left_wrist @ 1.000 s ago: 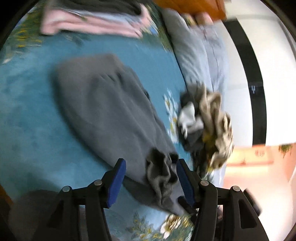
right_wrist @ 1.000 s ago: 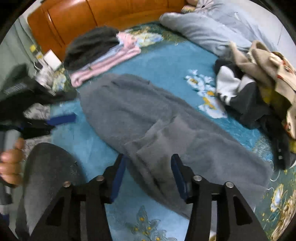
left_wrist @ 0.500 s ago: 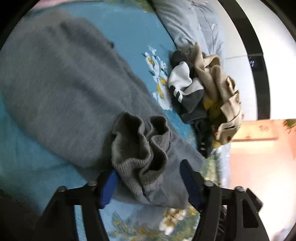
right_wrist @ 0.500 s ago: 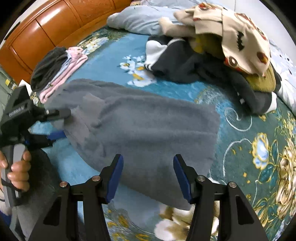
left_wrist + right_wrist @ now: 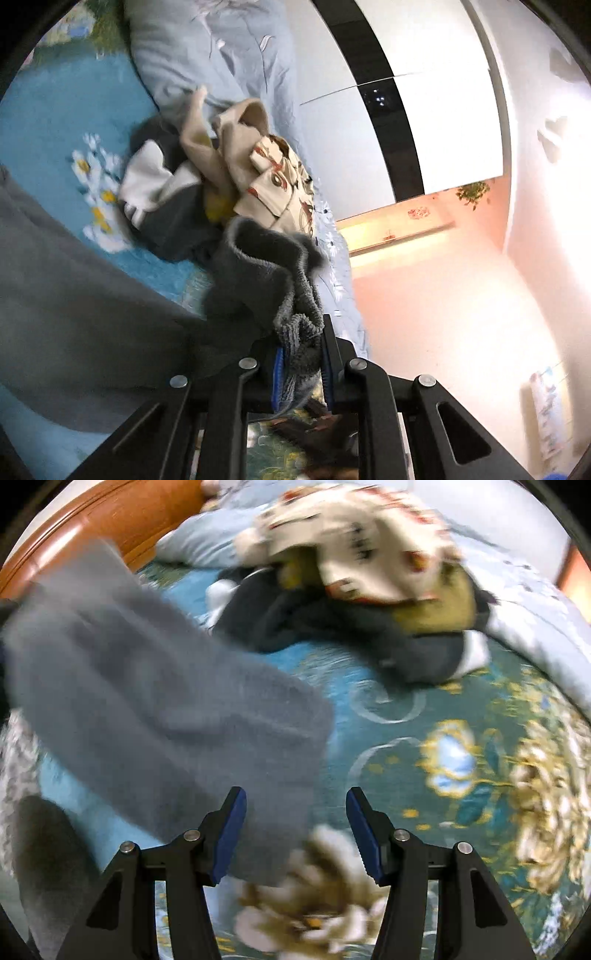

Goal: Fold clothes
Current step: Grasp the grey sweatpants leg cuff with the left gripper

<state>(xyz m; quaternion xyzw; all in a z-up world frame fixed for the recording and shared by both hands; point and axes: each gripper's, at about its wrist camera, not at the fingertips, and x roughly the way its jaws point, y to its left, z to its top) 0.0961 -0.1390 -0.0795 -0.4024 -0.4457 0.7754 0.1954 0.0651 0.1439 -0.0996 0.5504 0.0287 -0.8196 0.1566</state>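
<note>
Grey fleece garment (image 5: 74, 295) lies spread on the bed's blue floral cover (image 5: 424, 746), its ribbed cuff (image 5: 295, 332) bunched between the blue pads of the left gripper (image 5: 301, 365), whose jaws are closing on it and lifting that end off the bed. The right gripper (image 5: 295, 830) stands about half open with nothing held, over the garment's lower edge. Beyond lies a heap of unfolded clothes (image 5: 362, 572), with a pale blue quilt (image 5: 229, 66) behind it.

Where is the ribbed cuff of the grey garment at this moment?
In the left wrist view, the ribbed cuff sits low at centre, between the closing jaws of the left gripper, just below the pile of unfolded clothes.
</note>
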